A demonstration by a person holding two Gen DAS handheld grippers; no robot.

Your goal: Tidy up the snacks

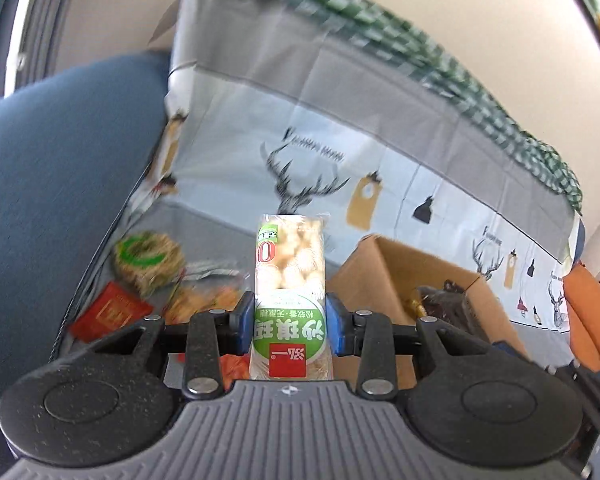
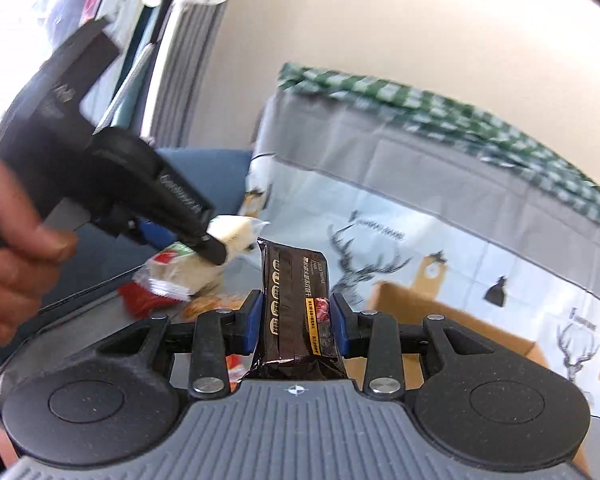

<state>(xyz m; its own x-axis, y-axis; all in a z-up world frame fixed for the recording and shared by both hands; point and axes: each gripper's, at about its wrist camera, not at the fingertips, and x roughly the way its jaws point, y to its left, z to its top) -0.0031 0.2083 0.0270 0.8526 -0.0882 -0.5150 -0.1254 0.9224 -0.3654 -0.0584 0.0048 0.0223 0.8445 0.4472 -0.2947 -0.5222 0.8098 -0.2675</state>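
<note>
My left gripper (image 1: 290,322) is shut on a green-and-white snack pack (image 1: 290,280) and holds it upright above the seat. My right gripper (image 2: 296,320) is shut on a black snack pack (image 2: 296,304). In the right wrist view the left gripper (image 2: 214,248) and its green-and-white pack (image 2: 192,264) show at the left, held by a hand (image 2: 16,232). An open cardboard box (image 1: 412,276) with dark wrapped snacks inside (image 1: 448,300) sits right of the left gripper; it also shows in the right wrist view (image 2: 452,320).
Loose snacks lie left of the box: a round green-ringed pack (image 1: 148,258), a red packet (image 1: 110,314) and an orange packet (image 1: 204,300). A deer-print cloth (image 1: 340,152) covers the sofa. A blue cushion (image 1: 60,184) is on the left, an orange cushion (image 1: 588,320) on the right.
</note>
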